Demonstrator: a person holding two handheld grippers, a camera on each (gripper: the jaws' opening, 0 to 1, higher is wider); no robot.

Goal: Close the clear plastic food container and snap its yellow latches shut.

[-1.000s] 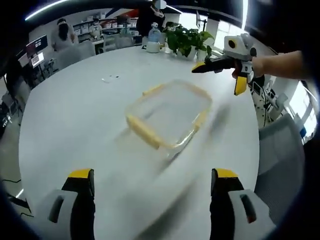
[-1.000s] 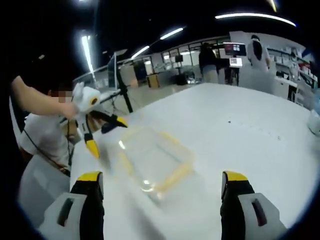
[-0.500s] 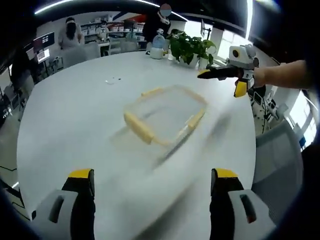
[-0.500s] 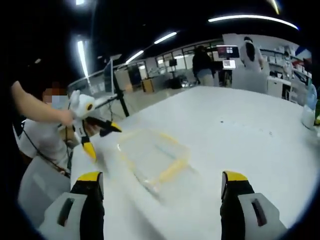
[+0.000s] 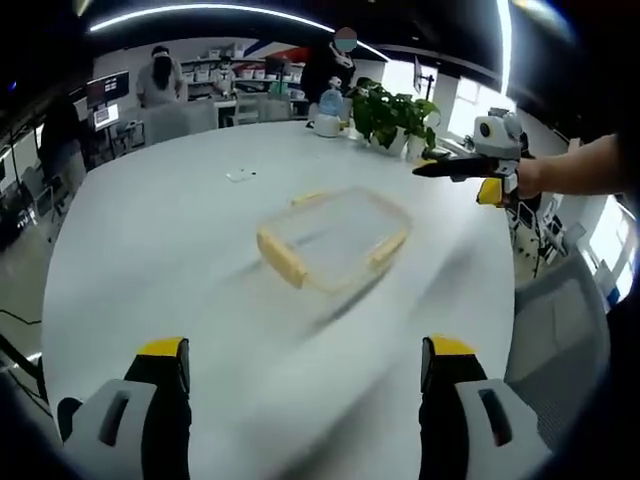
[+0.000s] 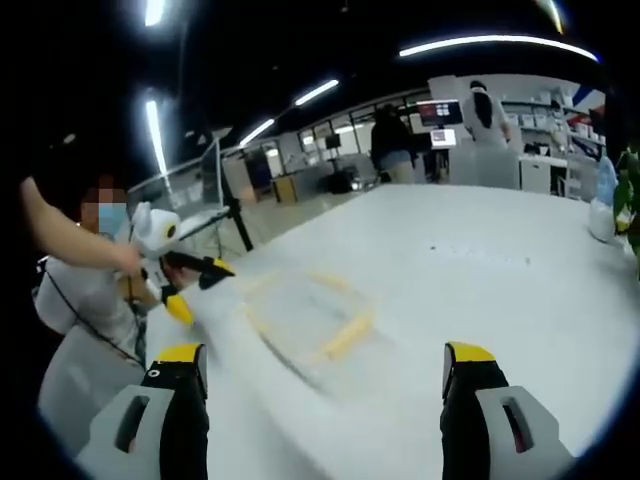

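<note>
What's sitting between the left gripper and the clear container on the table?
Nothing visible: bare white table lies between the open left gripper and the clear container. The potted plant stands beyond the container, near the far edge.

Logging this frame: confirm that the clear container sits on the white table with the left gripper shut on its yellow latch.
Wrong on the grip. The left gripper view shows the left gripper open, short of the clear container, which does sit on the white table.
</note>
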